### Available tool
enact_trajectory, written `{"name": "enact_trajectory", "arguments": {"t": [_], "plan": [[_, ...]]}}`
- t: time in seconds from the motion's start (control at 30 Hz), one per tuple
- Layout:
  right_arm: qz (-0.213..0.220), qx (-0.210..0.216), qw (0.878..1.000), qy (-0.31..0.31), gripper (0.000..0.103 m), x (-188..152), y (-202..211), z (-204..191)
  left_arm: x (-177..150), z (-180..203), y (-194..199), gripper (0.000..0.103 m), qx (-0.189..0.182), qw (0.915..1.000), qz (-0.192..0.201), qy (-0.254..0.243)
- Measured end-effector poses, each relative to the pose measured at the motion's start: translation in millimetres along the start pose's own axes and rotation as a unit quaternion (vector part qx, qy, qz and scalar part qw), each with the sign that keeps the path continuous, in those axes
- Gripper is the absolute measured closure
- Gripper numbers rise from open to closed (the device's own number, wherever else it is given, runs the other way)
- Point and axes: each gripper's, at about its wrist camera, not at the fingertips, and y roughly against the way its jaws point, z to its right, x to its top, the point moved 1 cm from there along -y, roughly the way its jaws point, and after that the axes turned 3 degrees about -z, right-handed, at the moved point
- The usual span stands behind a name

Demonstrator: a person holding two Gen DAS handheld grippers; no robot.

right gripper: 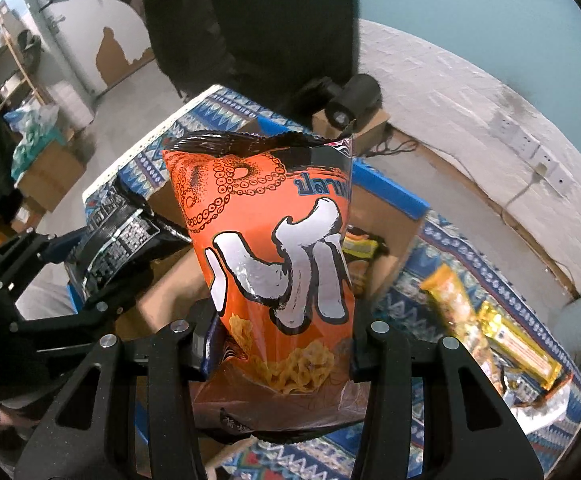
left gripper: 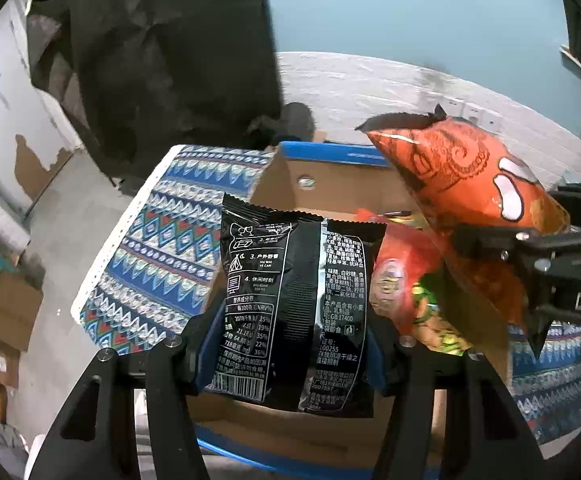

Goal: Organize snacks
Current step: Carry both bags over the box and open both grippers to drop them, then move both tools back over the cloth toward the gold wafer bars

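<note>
My left gripper (left gripper: pixel 290 352) is shut on a black snack bag (left gripper: pixel 290 300) with white print, held upright over an open cardboard box (left gripper: pixel 330 188) with a blue rim. My right gripper (right gripper: pixel 280 344) is shut on an orange snack bag (right gripper: pixel 274 248) with an octopus drawing, also upright above the box (right gripper: pixel 386 200). In the left wrist view the orange bag (left gripper: pixel 470 184) and the right gripper (left gripper: pixel 502 248) hang at the right. In the right wrist view the black bag (right gripper: pixel 126 232) and the left gripper (right gripper: pixel 102 264) show at the left. Red and green packets (left gripper: pixel 410 280) lie inside the box.
A blue patterned cloth (left gripper: pixel 178 240) covers the table under the box. Several yellow snack bars (right gripper: pixel 490 328) lie on the cloth (right gripper: pixel 442 240) at the right. A person in dark clothes (right gripper: pixel 250 20) stands beyond the table. Cardboard boxes (left gripper: pixel 10 312) sit on the floor at the left.
</note>
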Motion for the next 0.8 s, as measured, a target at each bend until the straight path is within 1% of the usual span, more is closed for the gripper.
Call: {"name": "enact_trajectory", "arguments": {"t": [0.13, 0.27, 0.3, 0.37, 0.4, 0.47, 0.53, 0.67, 0.8], "plan": [[-0.013, 0.000, 1.000, 0.006, 0.057, 4.9, -15.2, -9.5, -0.9, -12.3, -10.9, 0.043, 0.008, 0.9997, -0.015, 0.018], [-0.019, 0.003, 1.000, 0.008, 0.053, 9.2, -21.8, -17.8, -0.3, -19.0, -20.1, 0.042, -0.003, 0.9984, -0.036, 0.044], [-0.019, 0.008, 1.000, 0.007, 0.049, 9.6, -21.7, -19.2, -0.3, -20.7, -21.0, 0.041, -0.008, 0.9980, -0.039, 0.050], [-0.015, 0.012, 1.000, 0.008, 0.044, 10.0, -19.1, -21.0, -0.5, -20.9, -19.6, 0.035, -0.014, 0.9975, -0.042, 0.055], [-0.011, 0.014, 1.000, 0.009, 0.040, 9.8, -16.3, -21.7, -0.1, -20.2, -17.1, 0.033, -0.014, 0.9976, -0.039, 0.056], [-0.002, 0.016, 1.000, 0.007, 0.039, 9.7, -9.6, -20.7, 1.9, -19.0, -11.5, 0.025, -0.005, 0.9981, -0.028, 0.055], [0.004, 0.017, 1.000, 0.004, 0.038, 9.0, -1.9, -18.1, 4.3, -16.7, -2.7, 0.024, -0.002, 0.9986, -0.013, 0.052], [0.014, 0.012, 1.000, -0.001, 0.035, 6.3, 11.0, -9.0, 7.9, -9.5, 9.7, 0.023, -0.025, 0.9984, 0.000, 0.051], [0.017, 0.005, 1.000, -0.007, 0.035, -1.8, 20.4, 3.4, 10.0, 5.4, 15.9, 0.023, -0.033, 0.9989, 0.005, 0.034]]}}
